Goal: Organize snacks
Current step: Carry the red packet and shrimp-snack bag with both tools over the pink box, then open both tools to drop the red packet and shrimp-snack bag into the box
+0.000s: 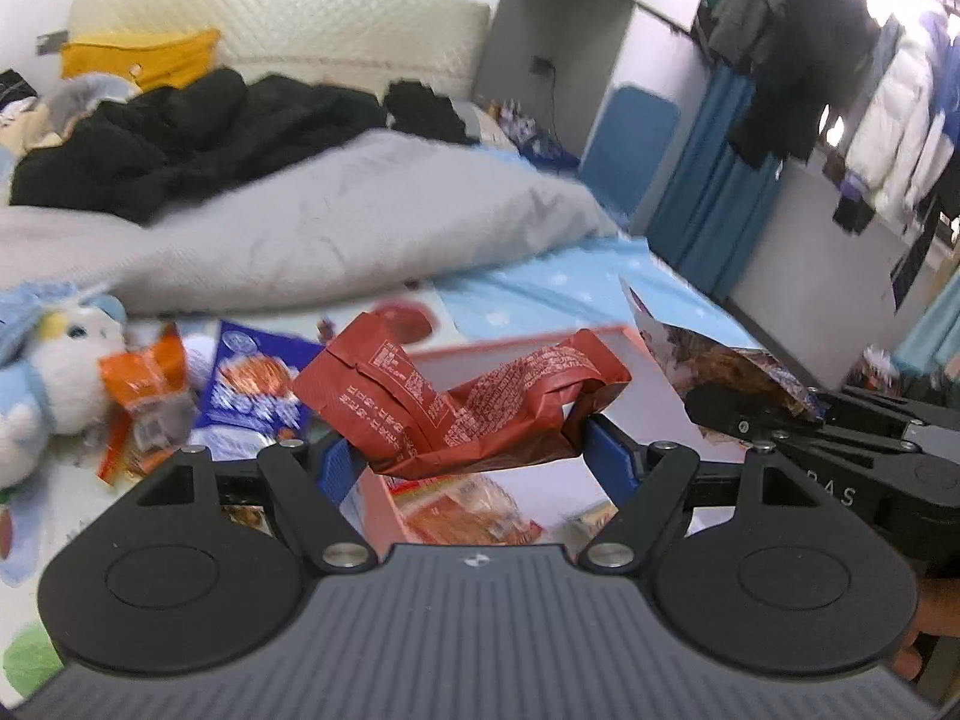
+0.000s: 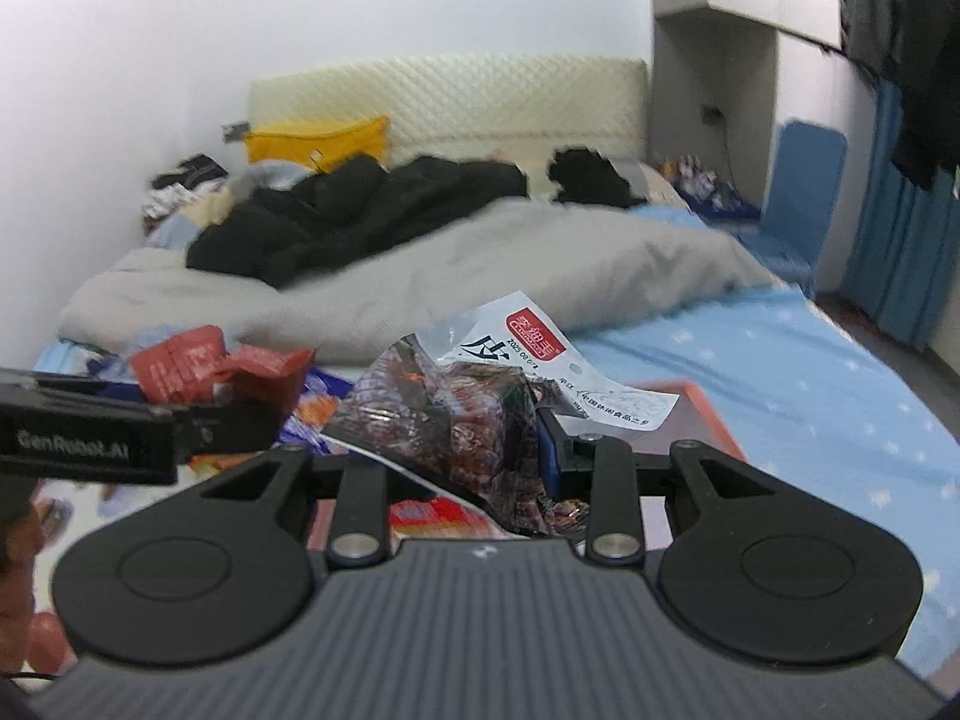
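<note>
A crumpled red snack packet [image 1: 462,402] is clamped between the blue pads of the left gripper [image 1: 465,453], held in the air above a shallow orange-rimmed box [image 1: 384,501] that sits on the bed. The packet's small white print is visible but cannot be read. Inside the box, an orange-and-white packet [image 1: 474,510] is partly seen; much of the box's floor is covered by the gripper body and the red packet. The right gripper [image 2: 444,450] is closed on a dark, glossy snack bag [image 2: 456,414] with a white top flap carrying a red label; only its right blue pad is seen, the left one being hidden behind the crinkled bag. In the left wrist view the same bag appears at the right edge, held just beside the box's far corner, with the other gripper's fingers cut off by the frame. More snacks are left loose on the bedsheet beside the box: a blue-and-white bag [image 1: 252,384] and a small orange packet [image 1: 144,384], both blurred. A plush toy [image 1: 42,384] is cut off at the left edge. Farther back, a grey duvet [image 1: 336,228] is spread over the blue sheet [image 2: 810,384], with black clothing [image 1: 180,132] heaped on it. Hanging clothes [image 1: 852,84] are smeared and overexposed at the upper right. A little of the person's hand [image 1: 930,618] is glimpsed at the lower right.
</note>
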Tool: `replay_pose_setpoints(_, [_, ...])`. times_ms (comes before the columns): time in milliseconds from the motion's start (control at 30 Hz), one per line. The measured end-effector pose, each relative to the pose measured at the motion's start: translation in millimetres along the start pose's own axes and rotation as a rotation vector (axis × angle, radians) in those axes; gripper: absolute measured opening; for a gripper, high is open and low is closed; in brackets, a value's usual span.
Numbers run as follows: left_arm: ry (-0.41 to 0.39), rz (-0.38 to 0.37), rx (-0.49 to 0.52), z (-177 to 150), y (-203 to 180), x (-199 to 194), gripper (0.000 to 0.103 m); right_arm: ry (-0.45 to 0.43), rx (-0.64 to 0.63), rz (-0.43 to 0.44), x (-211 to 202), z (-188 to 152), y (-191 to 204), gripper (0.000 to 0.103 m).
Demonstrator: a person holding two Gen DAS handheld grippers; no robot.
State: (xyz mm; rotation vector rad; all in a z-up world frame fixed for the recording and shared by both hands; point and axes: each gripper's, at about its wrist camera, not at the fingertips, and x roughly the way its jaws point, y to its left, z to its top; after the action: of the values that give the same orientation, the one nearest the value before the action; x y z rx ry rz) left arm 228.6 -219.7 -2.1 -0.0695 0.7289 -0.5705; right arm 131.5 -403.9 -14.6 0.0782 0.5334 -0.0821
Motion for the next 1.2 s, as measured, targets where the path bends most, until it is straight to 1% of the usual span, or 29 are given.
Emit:
replay_pose_setpoints(133, [0.061,0.004,0.016,-12.4,-9.0,25.9,0.080,0.047,0.018,-0.030,9.4,-21.5,-13.8,0.034])
replay_pose_setpoints(300, [0.126,0.011,0.032,-24.1,-19.5,51.3,0.080,0.083,0.013,-0.057,17.6,-41.3,-24.7,0.034])
replay_pose_setpoints(467, [0.168,0.012,0.050,-28.0,-24.9,71.3,0.080,0.131,0.037,-0.064,29.1,-56.0,-37.7,0.035])
replay_pose_setpoints(600, [0.185,0.016,0.074,-30.1,-31.2,79.0,0.080,0.156,0.053,-0.062,34.7,-65.8,-42.7,0.036])
replay_pose_setpoints(667, [0.176,0.005,0.060,-31.4,-31.2,78.4,0.083,0.165,0.066,-0.067,36.9,-68.9,-44.9,0.045])
replay_pose_setpoints(700, [0.175,0.009,0.057,-31.6,-31.1,78.4,0.088,0.166,0.071,-0.071,37.4,-69.5,-45.5,0.057])
replay_pose_setpoints(733, [0.172,0.016,0.058,-31.9,-31.6,78.6,0.089,0.162,0.075,-0.075,36.8,-69.5,-45.6,0.064])
replay_pose_setpoints(767, [0.169,0.017,0.061,-32.2,-31.4,78.6,0.089,0.159,0.076,-0.079,36.4,-69.8,-46.6,0.065])
replay_pose_setpoints(933, [0.140,0.010,0.067,-28.3,-31.7,68.7,0.089,0.144,0.096,-0.082,31.4,-68.1,-50.6,0.065])
replay_pose_setpoints(1200, [0.073,0.003,0.075,-15.7,-31.2,33.9,0.089,0.081,0.111,-0.076,10.7,-51.5,-49.6,0.065])
